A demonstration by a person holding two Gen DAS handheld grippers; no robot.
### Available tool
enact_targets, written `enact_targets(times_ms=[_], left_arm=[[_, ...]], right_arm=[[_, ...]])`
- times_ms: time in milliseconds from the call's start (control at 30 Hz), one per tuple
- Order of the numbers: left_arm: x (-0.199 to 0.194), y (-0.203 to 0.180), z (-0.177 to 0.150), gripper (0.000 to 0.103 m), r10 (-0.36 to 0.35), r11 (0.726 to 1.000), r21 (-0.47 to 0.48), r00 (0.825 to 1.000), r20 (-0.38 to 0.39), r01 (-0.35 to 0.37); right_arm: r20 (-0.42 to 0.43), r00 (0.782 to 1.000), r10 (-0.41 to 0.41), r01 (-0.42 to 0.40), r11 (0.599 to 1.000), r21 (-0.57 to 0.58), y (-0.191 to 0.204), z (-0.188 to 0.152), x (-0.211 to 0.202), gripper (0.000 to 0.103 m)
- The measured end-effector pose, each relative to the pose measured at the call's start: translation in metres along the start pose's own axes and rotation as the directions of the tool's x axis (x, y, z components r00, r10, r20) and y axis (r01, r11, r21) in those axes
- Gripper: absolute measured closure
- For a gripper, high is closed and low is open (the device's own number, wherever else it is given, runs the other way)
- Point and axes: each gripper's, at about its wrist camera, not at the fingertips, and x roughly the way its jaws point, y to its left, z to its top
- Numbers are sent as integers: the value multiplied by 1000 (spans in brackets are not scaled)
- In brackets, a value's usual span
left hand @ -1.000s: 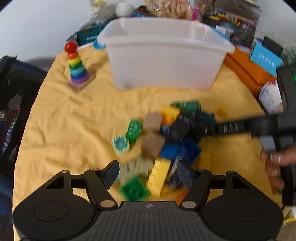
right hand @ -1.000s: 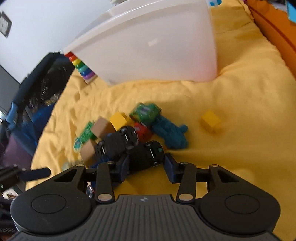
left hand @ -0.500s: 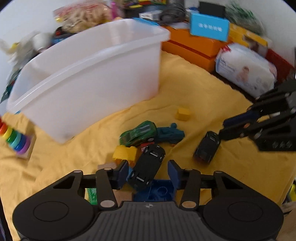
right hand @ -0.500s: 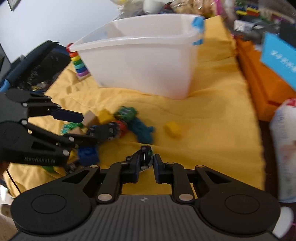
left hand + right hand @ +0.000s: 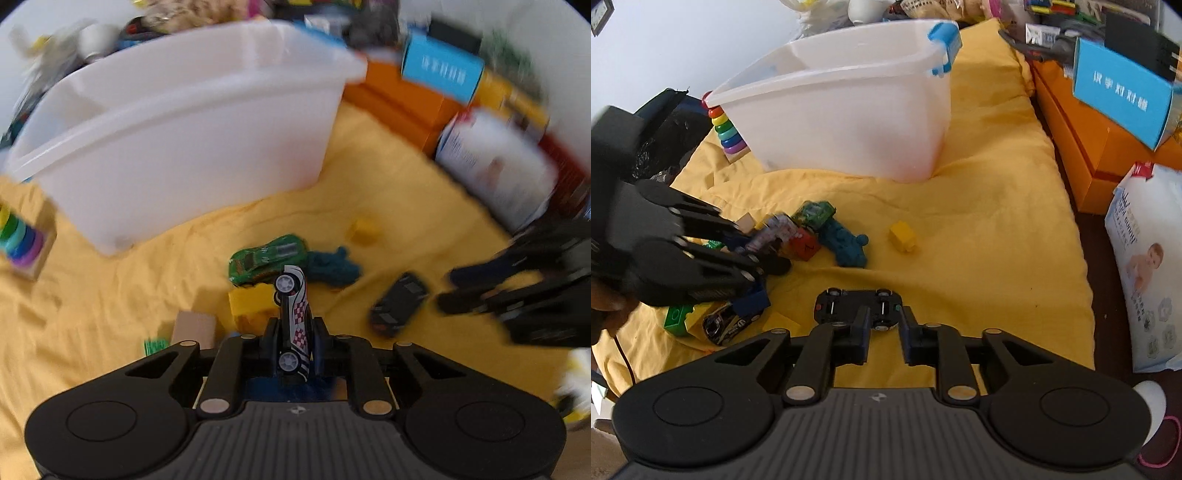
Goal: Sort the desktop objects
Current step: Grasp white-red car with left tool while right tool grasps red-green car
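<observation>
My left gripper (image 5: pixel 293 334) is shut on a white toy car with purple checks (image 5: pixel 293 314), held on its side above the yellow cloth; it also shows in the right wrist view (image 5: pixel 772 236). My right gripper (image 5: pixel 882 325) is open just behind a black toy car (image 5: pixel 858 304) that lies upside down on the cloth; this car also shows in the left wrist view (image 5: pixel 400 304). A white plastic bin (image 5: pixel 849 107) stands at the back. A green toy car (image 5: pixel 267 258), a teal toy (image 5: pixel 846 243), a yellow block (image 5: pixel 903 236) and other blocks lie between.
A rainbow ring stacker (image 5: pixel 727 133) stands left of the bin. Orange boxes (image 5: pixel 1082 147), a blue box (image 5: pixel 1123 92) and a white wipes pack (image 5: pixel 1145 266) line the right edge. Another dark toy car (image 5: pixel 727 325) and Duplo bricks (image 5: pixel 679 317) lie front left.
My left gripper has shut on the white checked car and lifted it. My right gripper has opened and the black car now lies upside down on the cloth in front of it.
</observation>
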Motion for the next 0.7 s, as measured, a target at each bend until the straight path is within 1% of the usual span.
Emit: enact_targets(times_ms=[67,100,133,167,200,233,267,333,367,400,467,500,567,633,700], left_arm=[[-18,2,-8,83,-49,995,-83,999,1,49],[-24,4,-15,83,-77,989,-129,997,-7,75],[-27,4,-23,83,-104,980,-174,994,-15,100],[-30,4,-32,83,-136,968,-217,990,-23,128],[-29,3,-39,83,-161,958,-244,987,-31,149],[-28,1,-48,83,-177,951,-265,983,-38,161],[-27,-2,-56,83,-183,947,-276,982,-48,163],[-20,-10,-70,83,-191,942,-296,979,-78,160],[-15,-14,-75,83,-209,936,-307,974,-89,173],[-13,-18,-79,83,-229,930,-315,969,-93,190],[-6,-28,-82,83,-265,921,-320,959,-95,223],[-3,-34,-83,83,-280,920,-312,955,-94,239],[6,-41,-83,83,-294,915,-314,951,-89,254],[13,-41,-84,83,-291,910,-332,953,-87,248],[17,-38,-87,82,-279,909,-345,957,-84,235]], right_arm=[[-4,1000,21,-22,999,-29,1,-2,2,72],[2,999,33,-32,997,-76,4,-3,1,72],[20,999,29,-26,988,-154,10,-5,-1,71],[40,999,17,-7,970,-243,19,-7,-2,70],[60,998,4,18,932,-361,29,-11,-3,68],[72,997,-5,38,884,-465,39,-16,-2,67],[78,997,-5,47,835,-549,46,-22,0,67],[70,997,14,38,727,-686,56,-32,6,68],[65,998,9,41,682,-730,60,-35,11,68],[72,997,-2,56,650,-757,61,-36,16,68],[84,996,-12,75,601,-796,62,-35,25,67],[81,997,-9,71,587,-807,62,-34,29,68],[73,997,-5,62,586,-808,60,-28,36,70],[78,997,-6,65,621,-781,57,-22,41,78],[75,997,0,56,671,-739,54,-16,40,81]])
